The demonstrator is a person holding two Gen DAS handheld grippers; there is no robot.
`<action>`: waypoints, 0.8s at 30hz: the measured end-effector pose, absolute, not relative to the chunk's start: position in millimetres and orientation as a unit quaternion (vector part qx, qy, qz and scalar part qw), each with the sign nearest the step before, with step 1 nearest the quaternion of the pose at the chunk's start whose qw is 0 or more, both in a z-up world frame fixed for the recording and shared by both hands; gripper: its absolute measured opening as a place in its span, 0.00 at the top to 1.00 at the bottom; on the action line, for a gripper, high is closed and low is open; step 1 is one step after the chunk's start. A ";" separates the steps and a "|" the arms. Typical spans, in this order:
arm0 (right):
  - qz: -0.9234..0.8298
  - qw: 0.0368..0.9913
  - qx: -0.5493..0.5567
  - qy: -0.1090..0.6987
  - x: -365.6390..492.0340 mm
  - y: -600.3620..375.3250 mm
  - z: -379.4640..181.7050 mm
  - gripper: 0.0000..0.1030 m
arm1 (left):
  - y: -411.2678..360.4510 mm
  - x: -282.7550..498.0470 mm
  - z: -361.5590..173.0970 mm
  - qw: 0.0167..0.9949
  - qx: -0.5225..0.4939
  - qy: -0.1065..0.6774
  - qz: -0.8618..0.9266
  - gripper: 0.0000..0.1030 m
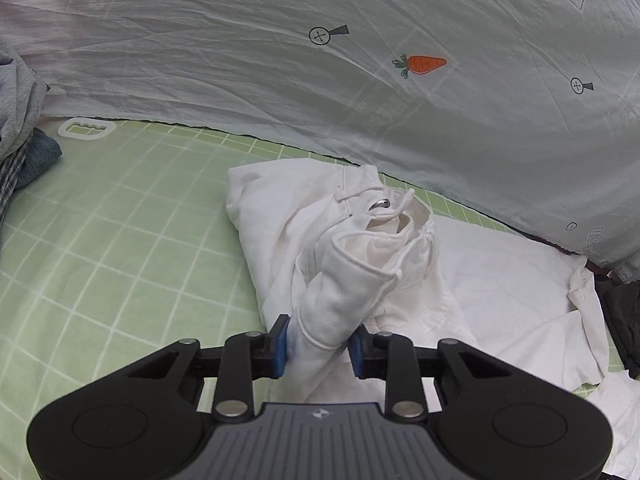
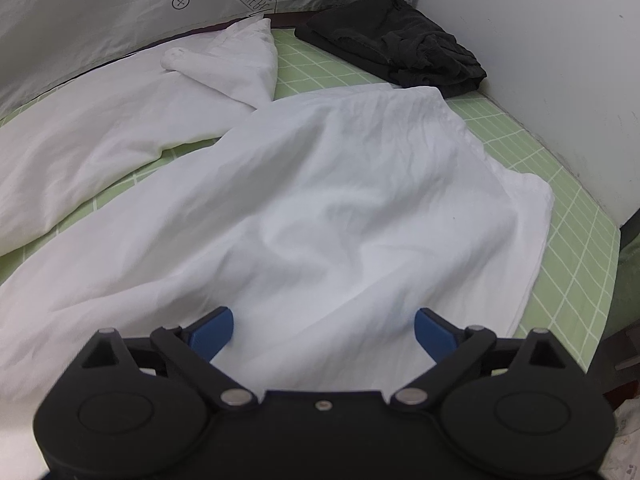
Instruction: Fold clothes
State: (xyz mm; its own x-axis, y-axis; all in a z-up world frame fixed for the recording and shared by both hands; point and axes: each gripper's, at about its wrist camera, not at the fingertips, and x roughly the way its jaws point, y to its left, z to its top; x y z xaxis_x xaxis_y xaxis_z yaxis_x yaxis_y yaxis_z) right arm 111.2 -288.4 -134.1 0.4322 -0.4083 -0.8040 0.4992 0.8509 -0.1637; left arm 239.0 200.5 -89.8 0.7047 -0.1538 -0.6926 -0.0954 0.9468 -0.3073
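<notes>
White trousers (image 1: pixel 344 256) lie bunched on the green checked sheet (image 1: pixel 120 240), waistband and metal button (image 1: pixel 382 203) at the far end. My left gripper (image 1: pixel 320 346) is shut on a rolled fold of the trousers, blue pads (image 1: pixel 280 344) pressing both sides. In the right wrist view the white trouser legs (image 2: pixel 320 200) spread flat across the sheet (image 2: pixel 560 240). My right gripper (image 2: pixel 324 330) is open, its blue pads (image 2: pixel 214 330) wide apart just above the white cloth, holding nothing.
A grey printed quilt (image 1: pixel 360 40) with a carrot motif lies behind. Grey and blue clothes (image 1: pixel 24 120) are piled at the left. A black garment (image 2: pixel 400 44) sits in the far corner by a white wall (image 2: pixel 540 60). A white plastic clip (image 1: pixel 86 129) lies on the sheet.
</notes>
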 end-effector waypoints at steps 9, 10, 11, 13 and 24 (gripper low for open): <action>-0.263 0.850 0.034 0.455 100.3 -285.0 -134.0 0.04 | 225.8 170.3 1.0 0.928 -0.210 0.301 0.061 0.89; -0.261 0.850 0.031 0.456 98.8 -284.9 -133.7 0.04 | 231.7 158.5 12.7 0.931 -0.211 0.288 0.074 0.89; -0.258 0.851 0.028 0.457 97.6 -284.5 -133.4 0.04 | 238.3 145.6 23.6 0.934 -0.210 0.276 0.089 0.89; -0.252 0.852 0.021 0.458 94.4 -283.0 -132.6 0.04 | 250.6 122.6 38.5 0.935 -0.211 0.259 0.115 0.90; -0.226 0.858 0.010 0.461 60.9 -267.0 -127.2 0.04 | 327.6 9.8 -53.0 0.832 -0.292 0.374 0.288 0.89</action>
State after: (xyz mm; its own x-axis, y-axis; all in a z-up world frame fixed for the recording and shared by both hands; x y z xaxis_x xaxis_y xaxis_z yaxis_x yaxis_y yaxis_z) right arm 60.9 -267.0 -127.2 0.4723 -0.3788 -0.7959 0.3964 0.8977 -0.1921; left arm 9.8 327.6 -53.0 0.5539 0.2606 -0.7907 -0.6972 0.6643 -0.2695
